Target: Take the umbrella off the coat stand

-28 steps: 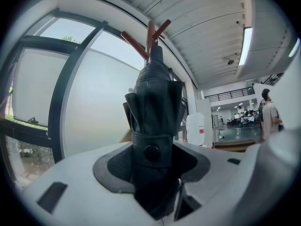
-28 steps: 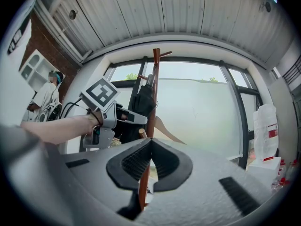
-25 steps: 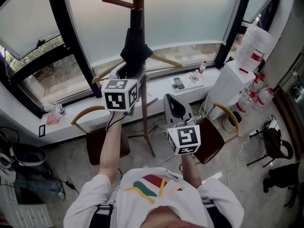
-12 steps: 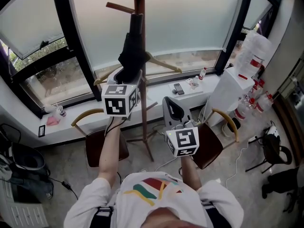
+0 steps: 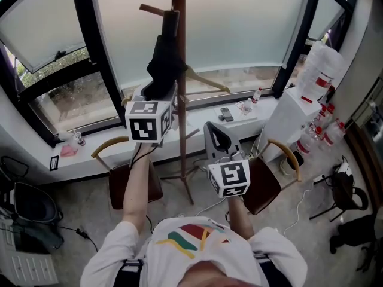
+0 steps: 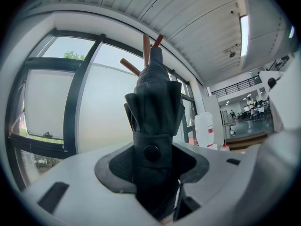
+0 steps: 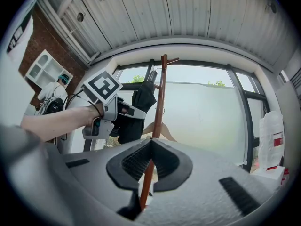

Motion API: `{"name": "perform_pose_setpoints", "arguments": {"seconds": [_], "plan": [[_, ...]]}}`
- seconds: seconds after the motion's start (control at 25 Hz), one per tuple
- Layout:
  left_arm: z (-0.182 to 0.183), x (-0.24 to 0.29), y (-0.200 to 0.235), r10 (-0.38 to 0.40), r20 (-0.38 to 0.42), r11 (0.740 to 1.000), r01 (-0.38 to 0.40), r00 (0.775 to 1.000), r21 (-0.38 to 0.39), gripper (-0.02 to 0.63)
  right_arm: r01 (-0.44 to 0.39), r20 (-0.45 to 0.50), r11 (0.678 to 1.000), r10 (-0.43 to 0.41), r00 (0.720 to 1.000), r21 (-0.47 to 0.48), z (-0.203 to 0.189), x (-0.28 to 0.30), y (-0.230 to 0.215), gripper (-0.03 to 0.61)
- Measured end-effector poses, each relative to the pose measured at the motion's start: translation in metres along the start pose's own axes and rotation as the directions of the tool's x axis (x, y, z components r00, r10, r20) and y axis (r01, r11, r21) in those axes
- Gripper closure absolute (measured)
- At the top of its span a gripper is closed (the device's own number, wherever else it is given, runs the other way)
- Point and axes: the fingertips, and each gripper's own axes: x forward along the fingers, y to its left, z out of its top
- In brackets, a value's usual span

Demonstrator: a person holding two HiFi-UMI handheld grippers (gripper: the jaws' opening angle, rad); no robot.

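Wooden peg point(image 5: 152, 9) not yet cleared: clamps the umbrella point(image 5: 164, 64) in the left gripper point(image 5: 157, 95) beside the coat stand point(image 5: 182, 142), right gripper point(image 5: 216, 135) closed and empty nearby; next, lift up and away.

- umbrella point(image 5: 163, 64): black, with a black snap button
- coat stand point(image 5: 185, 160): reddish-brown wood
- left claw point(image 5: 157, 93), right claw point(image 5: 215, 133): pale grey with black pads; cubes white with black square markers
- window frame point(image 5: 90, 46): black
- chairs point(image 5: 266, 187): dark brown seats, tan backs
- shirt point(image 5: 191, 235): white with red, yellow and green stripes
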Motion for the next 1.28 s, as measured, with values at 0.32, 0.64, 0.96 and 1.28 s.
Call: {"name": "perform_pose_setpoints", "arguments": {"seconds": [0.32, 0.64, 0.96, 1.28], "plan": [[0.021, -0.007, -0.002, -0.003, 0.032, 1.000, 0.002, 0.999, 0.014, 0.407, 0.000, 0.017, 1.000, 0.000, 1.000, -0.001, 0.007, -0.004, -0.001, 0.578], [0.041, -0.009, 0.000, 0.004, 0.064, 1.000, -0.006, 0.998, 0.027, 0.407, 0.006, 0.024, 1.000, -0.006, 1.000, -0.001, 0.010, -0.005, -0.005, 0.578], [0.074, -0.016, -0.002, 0.007, 0.112, 0.998, -0.014, 0.994, 0.057, 0.407, 0.003, 0.027, 1.000, -0.003, 1.000, 0.001, 0.013, -0.008, -0.008, 0.578], [0.098, -0.022, 0.002, 0.010, 0.139, 0.996, -0.022, 0.990, 0.084, 0.407, 0.001, 0.037, 1.000, -0.001, 0.999, 0.000, 0.019, -0.010, -0.009, 0.578]]}}
